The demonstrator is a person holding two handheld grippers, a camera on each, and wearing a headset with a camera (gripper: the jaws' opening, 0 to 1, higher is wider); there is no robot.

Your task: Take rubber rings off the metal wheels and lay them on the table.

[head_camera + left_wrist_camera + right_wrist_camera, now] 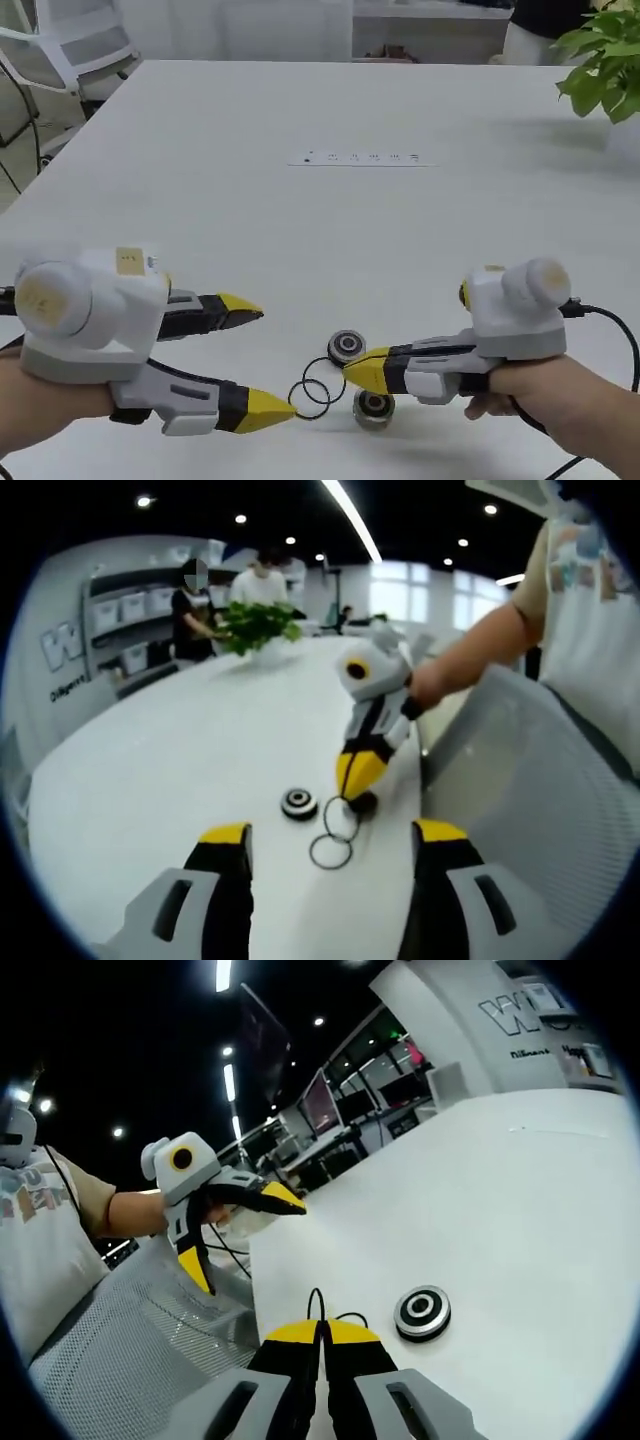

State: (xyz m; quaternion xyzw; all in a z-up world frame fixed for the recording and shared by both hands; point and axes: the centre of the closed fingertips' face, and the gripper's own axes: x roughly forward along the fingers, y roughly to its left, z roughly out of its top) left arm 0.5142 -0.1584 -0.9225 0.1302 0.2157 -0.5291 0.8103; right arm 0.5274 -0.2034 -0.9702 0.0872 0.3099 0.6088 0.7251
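Rubber ring (318,1305) is pinched in the closed jaws of the right gripper (352,368). A second ring (331,851) lies just ahead of its tips, with two wheels (347,345) beside them. The left gripper (270,362) has its jaws apart.

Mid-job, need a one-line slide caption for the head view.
Right gripper shut on a rubber ring by two metal wheels; left gripper open beside a second ring.

A long white meeting table (320,110) with a built-in socket strip (362,158), a mesh office chair (70,45) and a potted plant (605,60) mark this room as an open-plan office. Shelves of storage bins (125,615), strip ceiling lights (350,520) and rows of desk monitors (322,1105) surround it.
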